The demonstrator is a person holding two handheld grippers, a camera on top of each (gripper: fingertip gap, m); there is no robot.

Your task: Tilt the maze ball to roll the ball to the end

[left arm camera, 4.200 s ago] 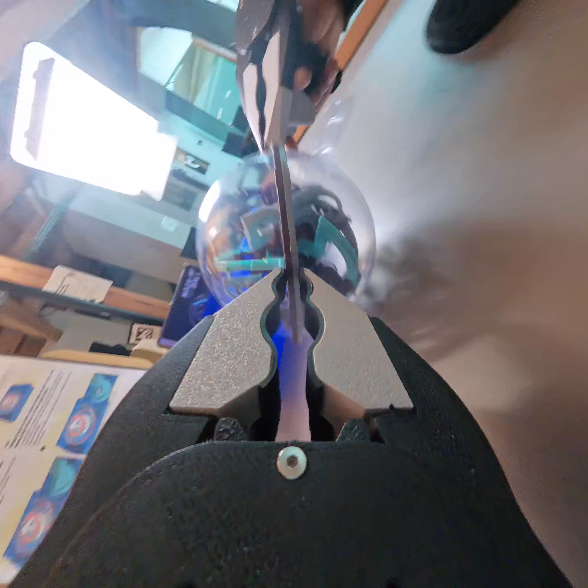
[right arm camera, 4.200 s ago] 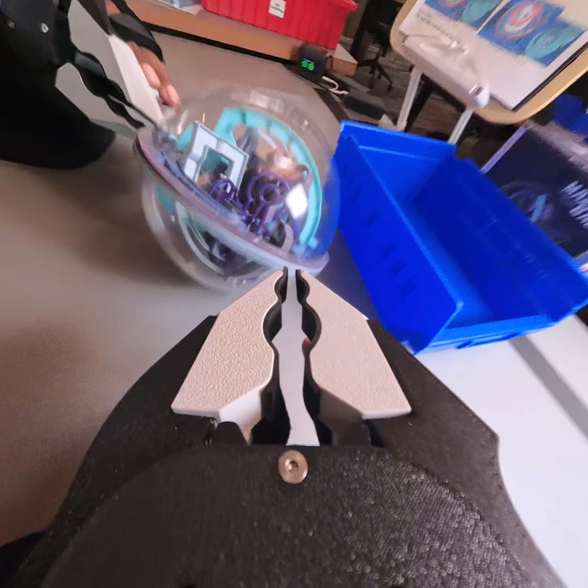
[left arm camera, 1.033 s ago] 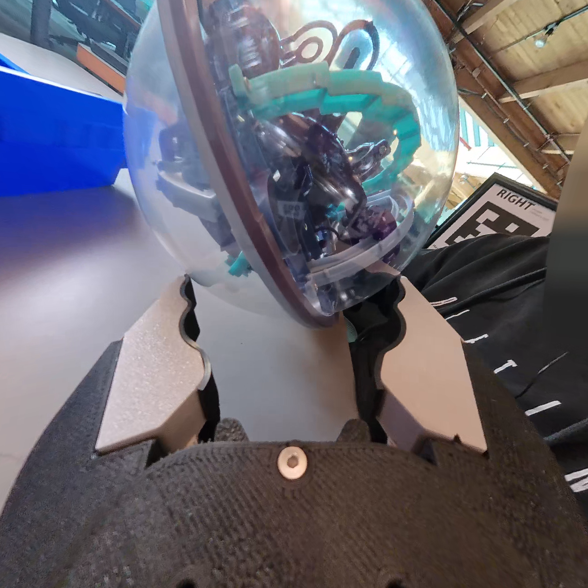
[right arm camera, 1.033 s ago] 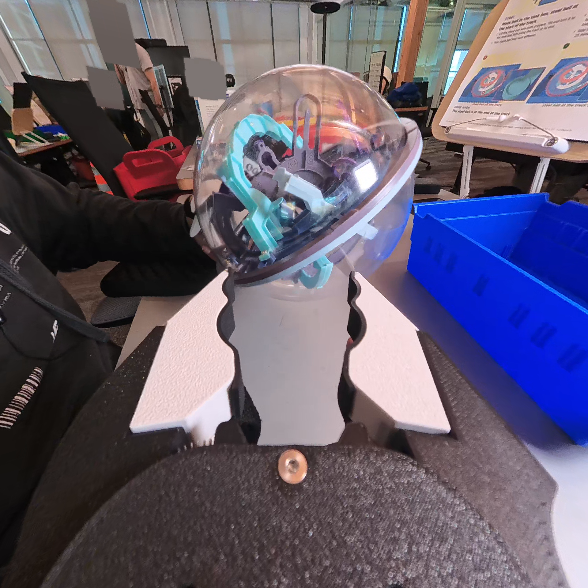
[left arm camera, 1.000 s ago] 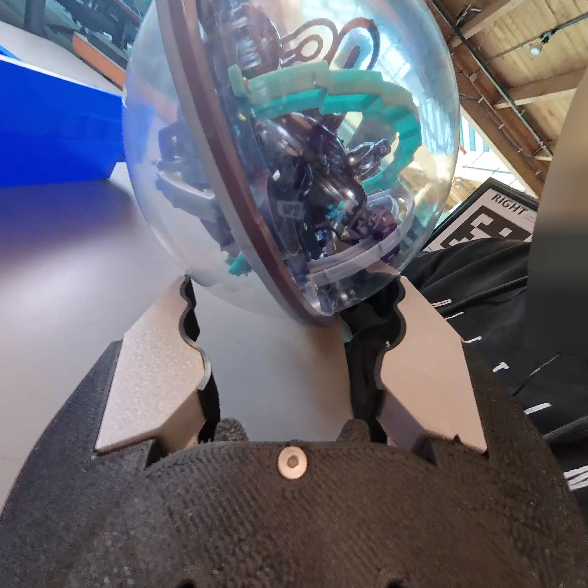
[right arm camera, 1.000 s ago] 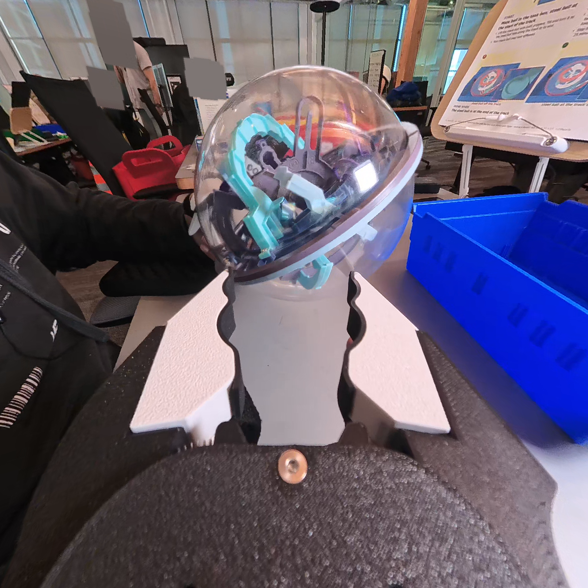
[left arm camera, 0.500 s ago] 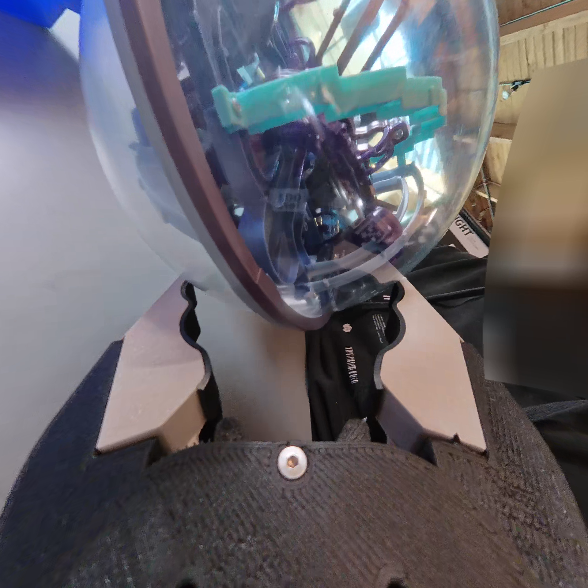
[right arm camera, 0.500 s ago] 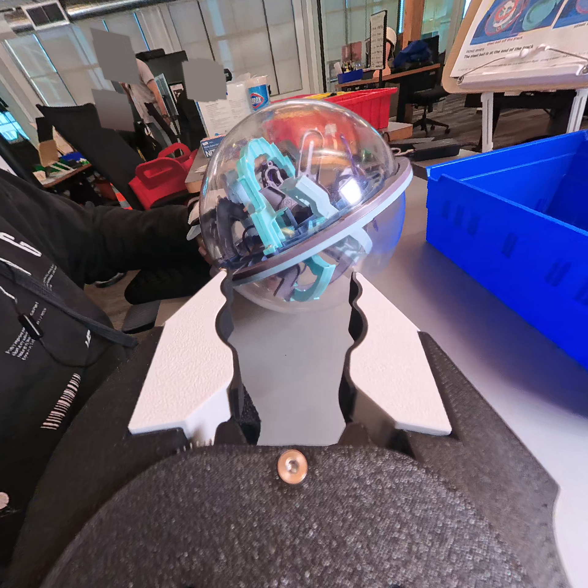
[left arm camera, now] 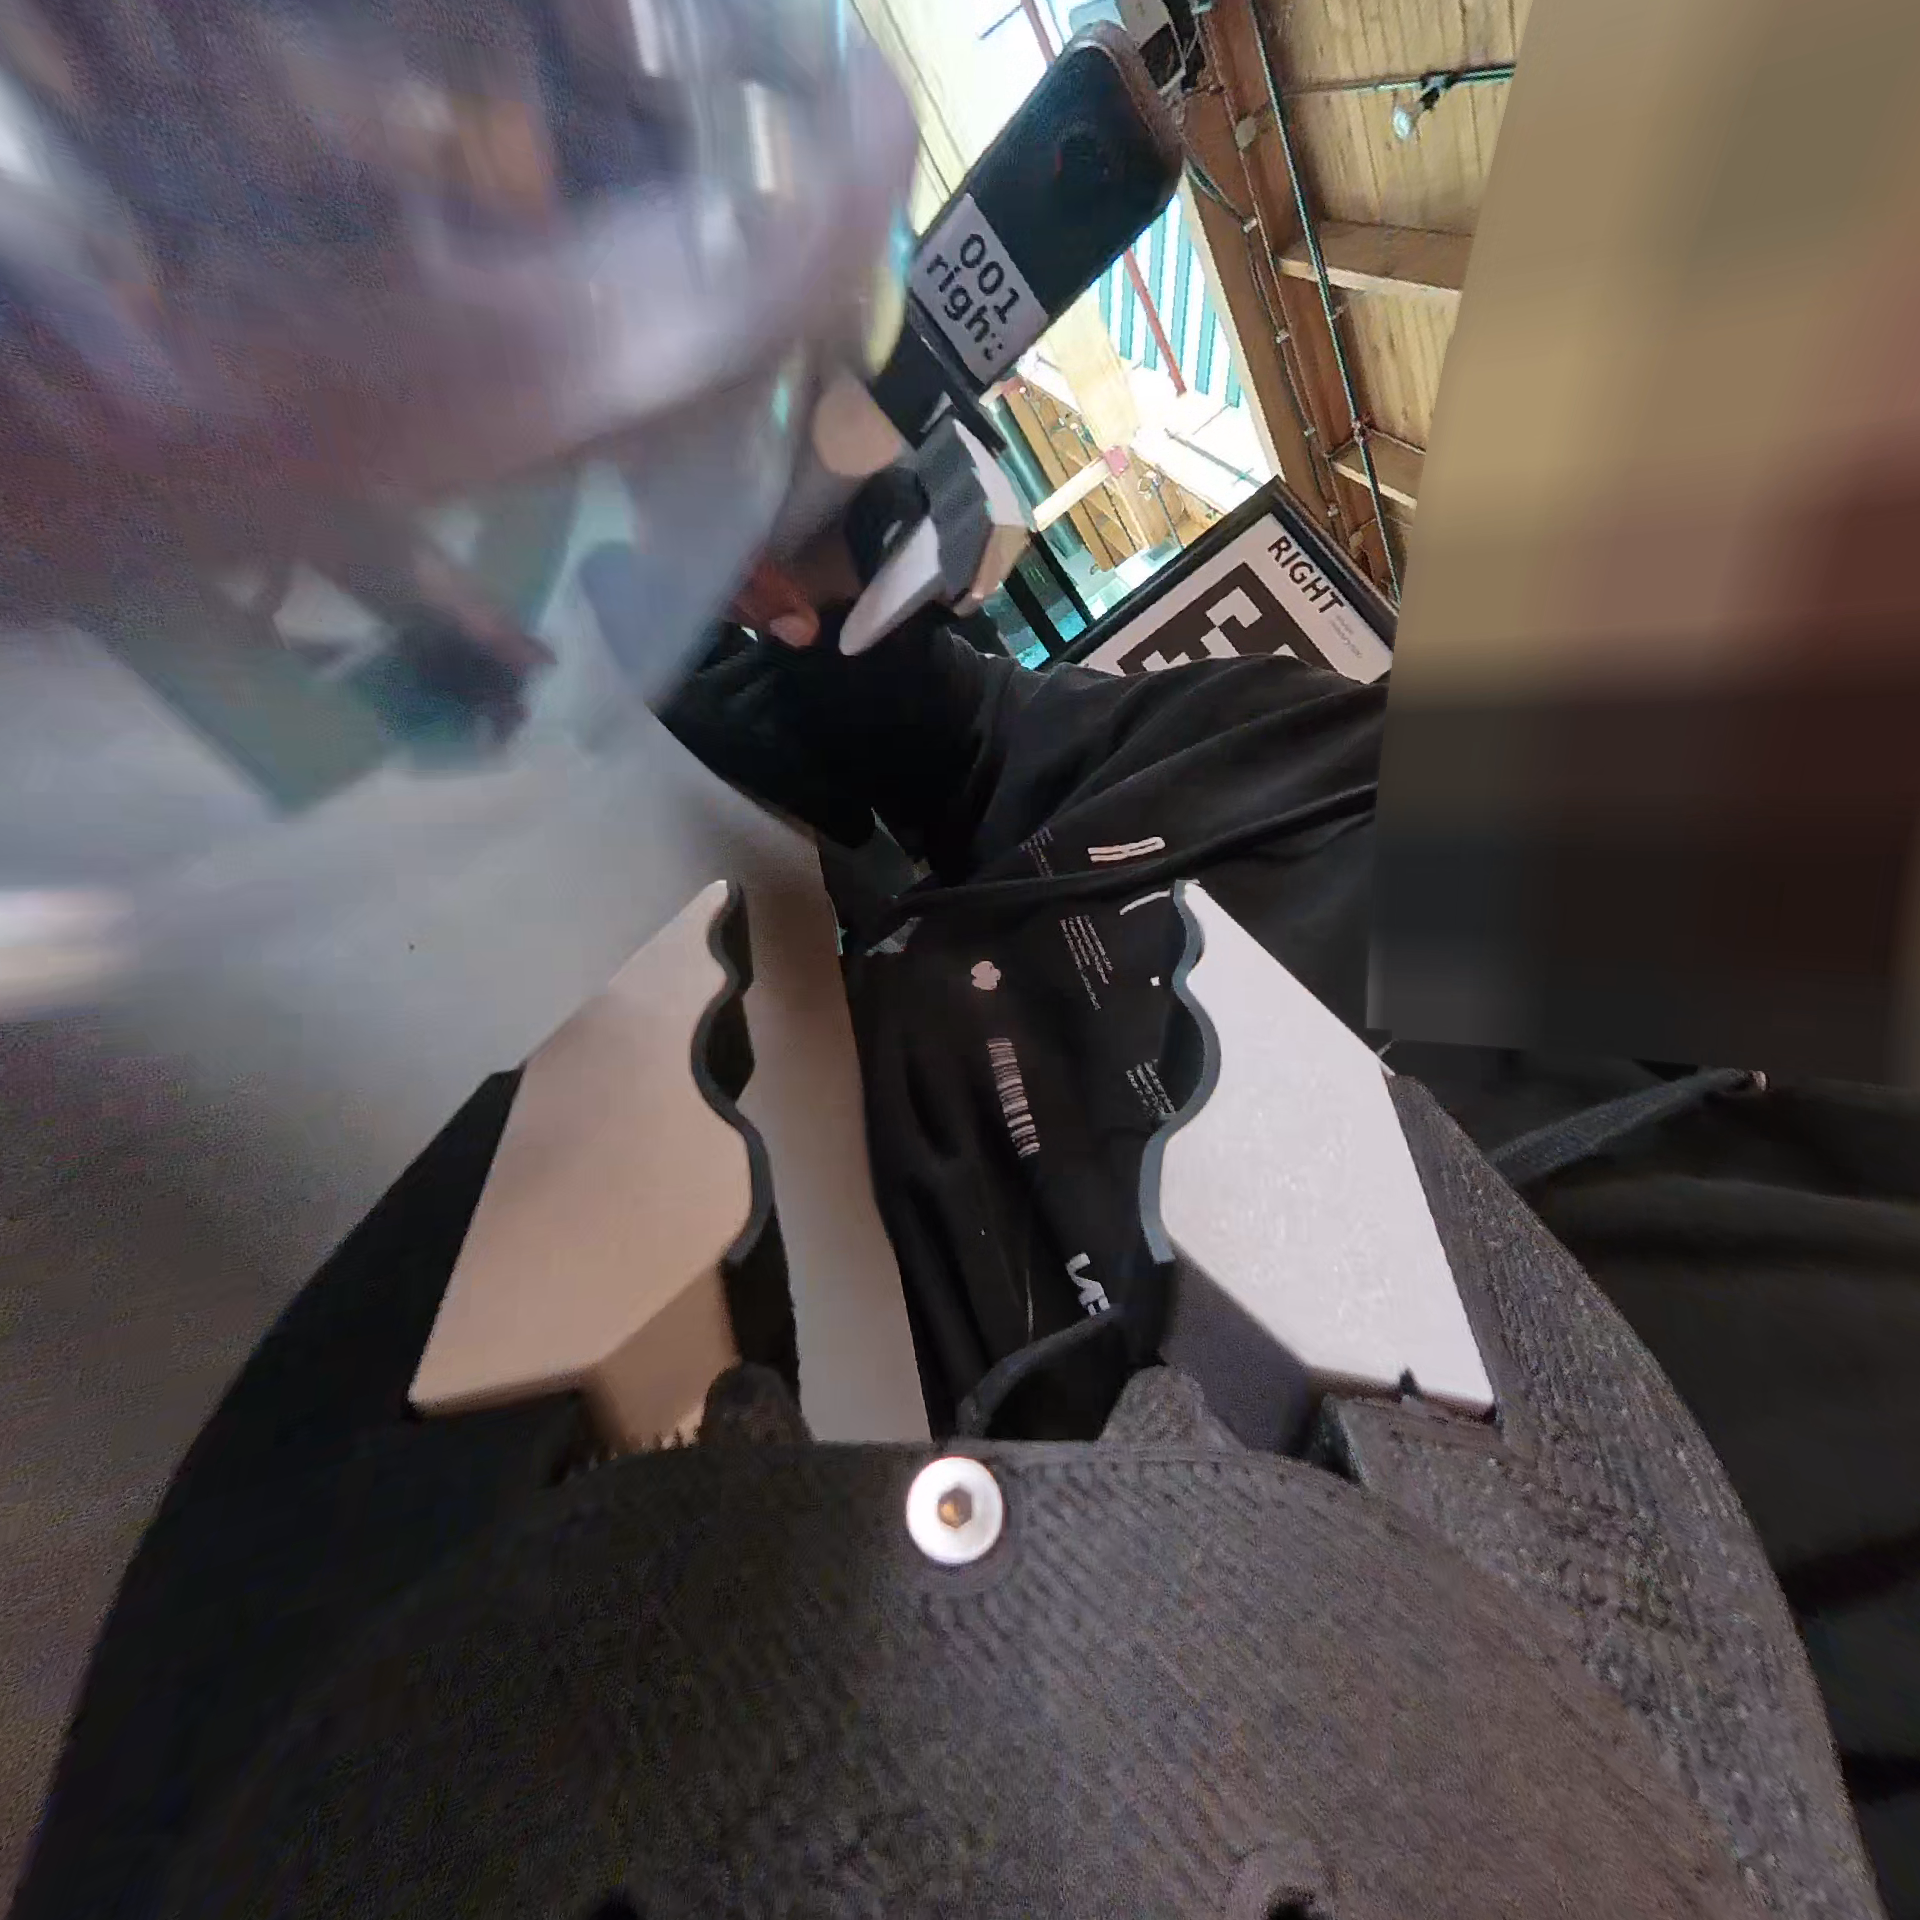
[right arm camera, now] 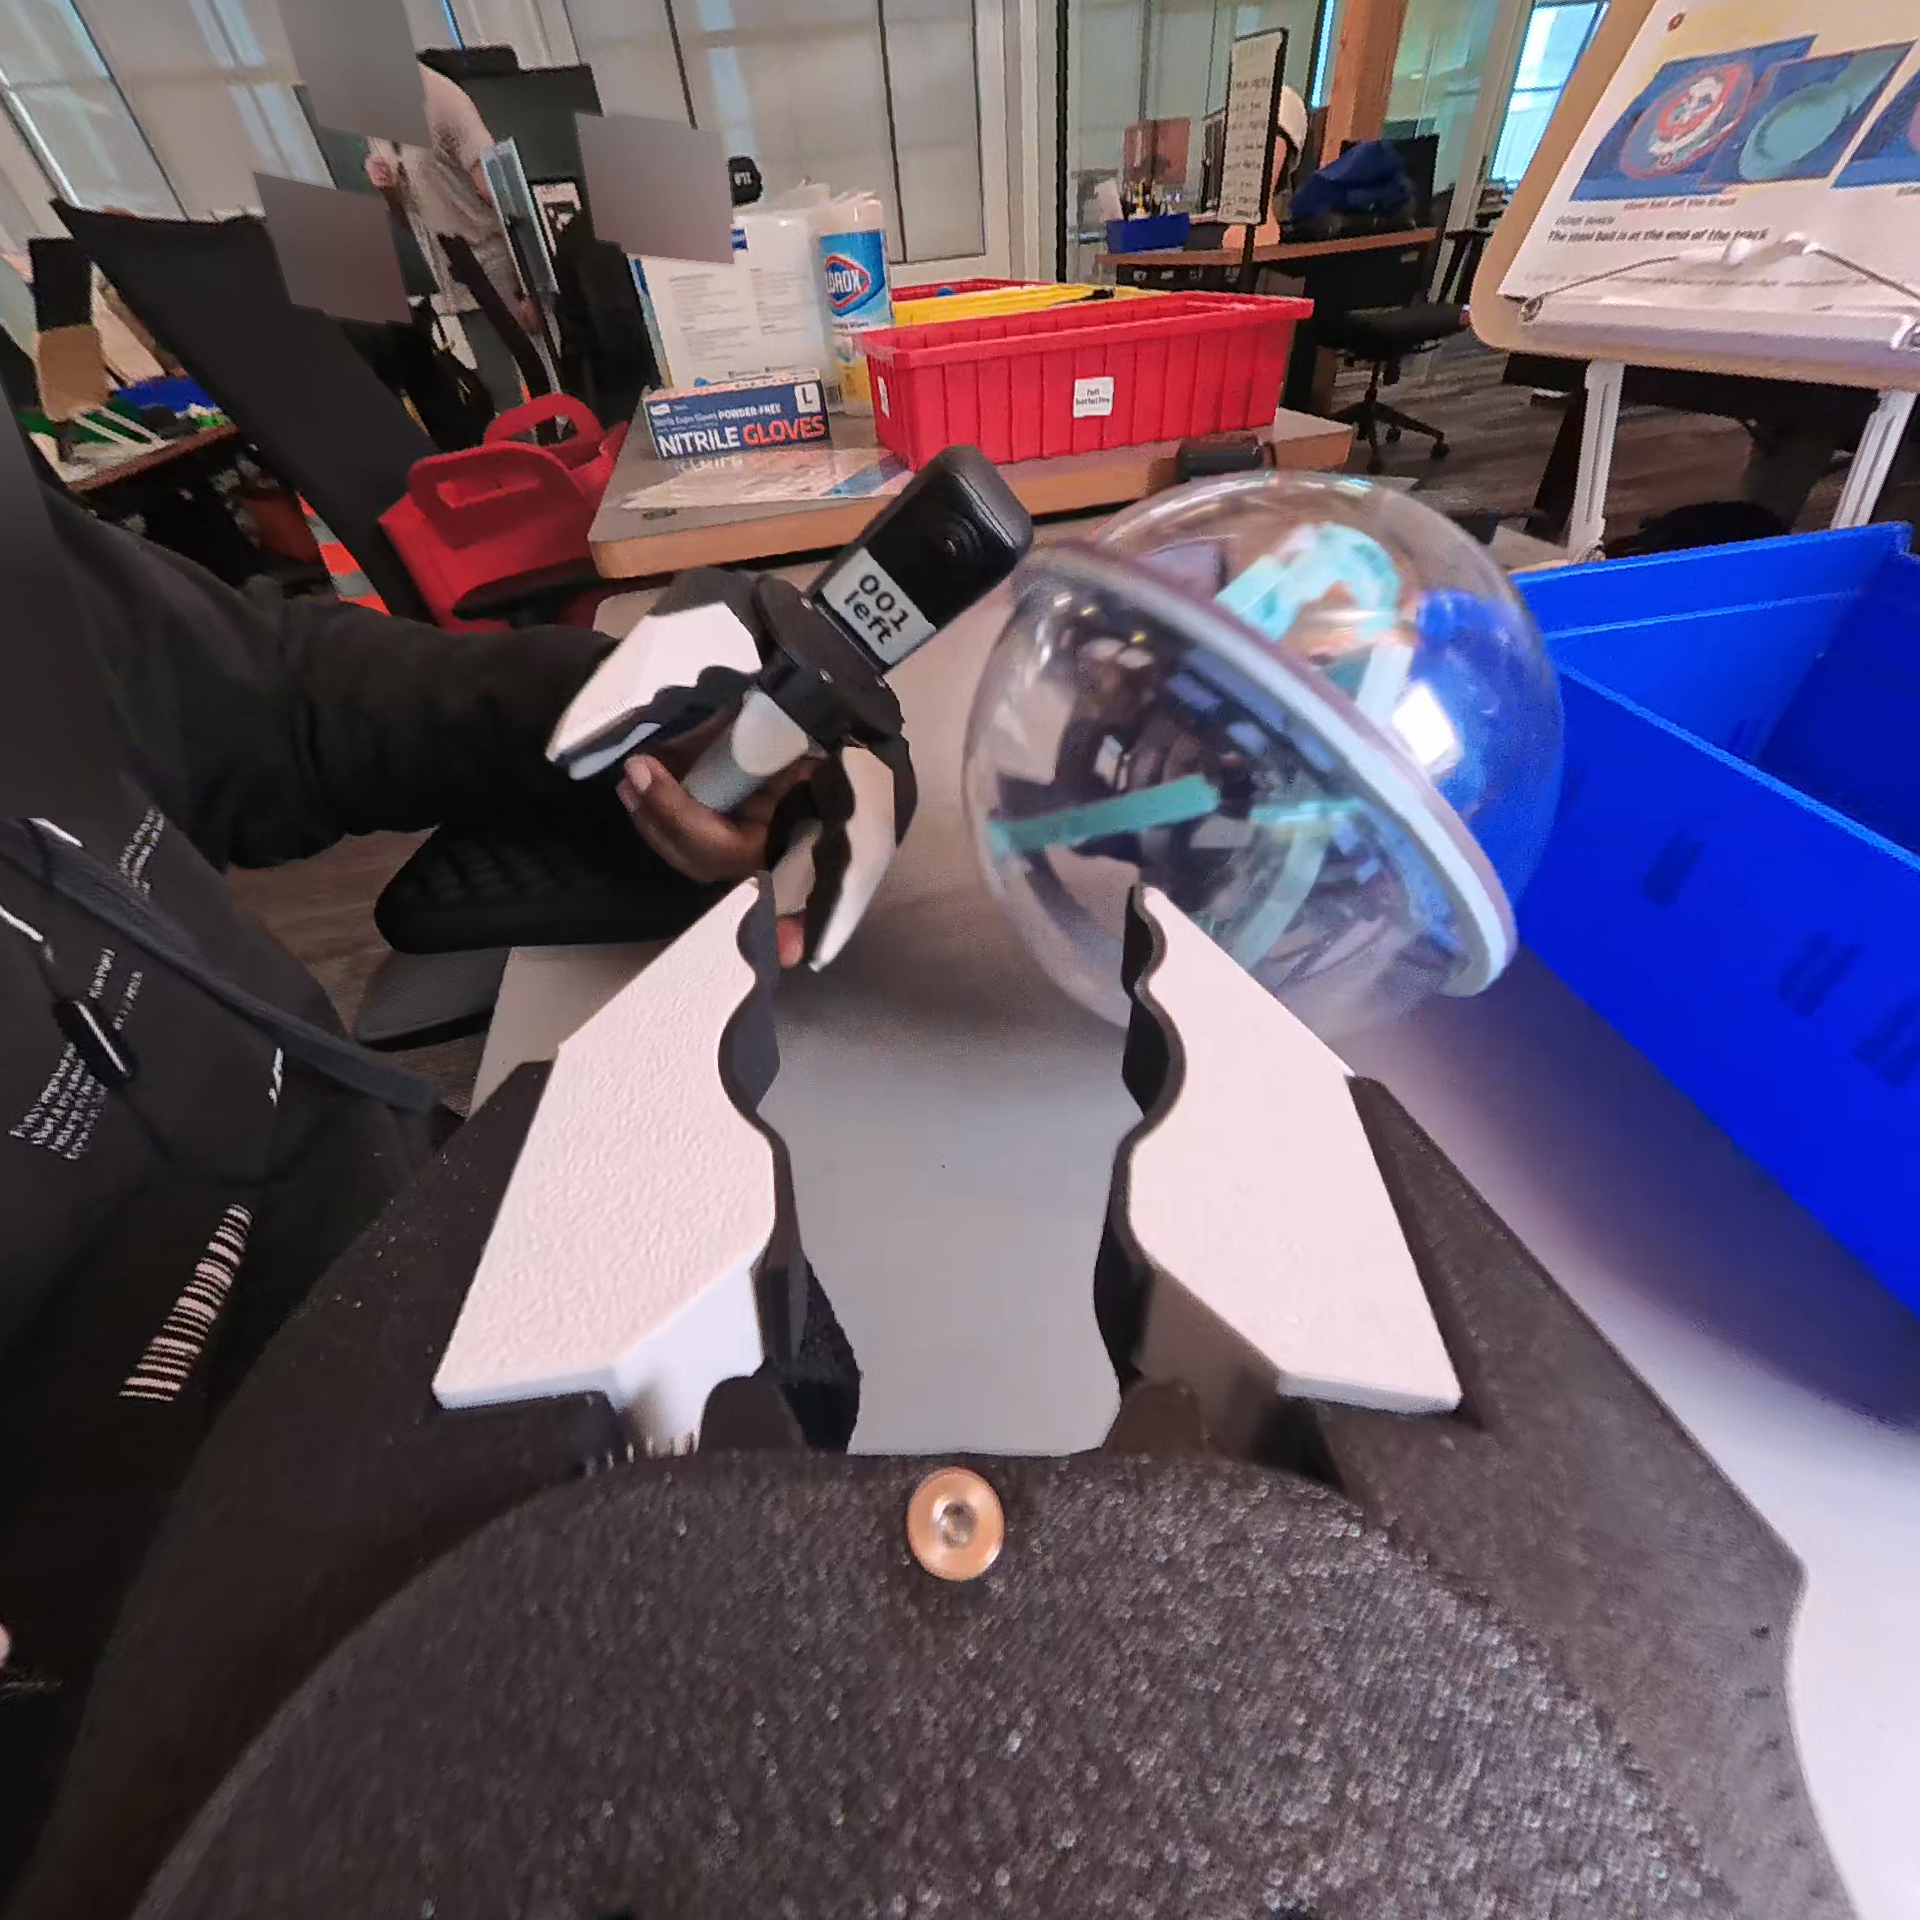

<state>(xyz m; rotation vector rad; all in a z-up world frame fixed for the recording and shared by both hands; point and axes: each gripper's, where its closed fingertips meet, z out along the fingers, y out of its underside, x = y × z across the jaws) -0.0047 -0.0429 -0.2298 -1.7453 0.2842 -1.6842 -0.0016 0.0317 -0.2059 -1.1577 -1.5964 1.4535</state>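
Observation:
The maze ball (right arm camera: 1268,748) is a clear sphere with teal and purple tracks inside. It sits tilted on the grey table (right arm camera: 935,1195), right of centre, close to the blue bin. It is motion-blurred and touches neither gripper. My right gripper (right arm camera: 951,914) is open and empty, just left of and in front of the ball. My left gripper (left arm camera: 956,914) is open and empty; the ball (left arm camera: 364,260) is a blur at its upper left. The left gripper also shows in the right wrist view (right arm camera: 727,821), held by a hand left of the ball. The small steel ball is not visible.
A blue bin (right arm camera: 1714,831) stands on the table right of the ball. Behind are a red bin (right arm camera: 1081,374), a glove box (right arm camera: 738,426) and a board with printed sheets (right arm camera: 1714,156). The person's black clothing (left arm camera: 1143,790) fills the near left side.
Both grippers have drawn back from the ball, which had sat between their open jaws. The ball now sits free on the table, shifted toward the blue bin and tilted differently.

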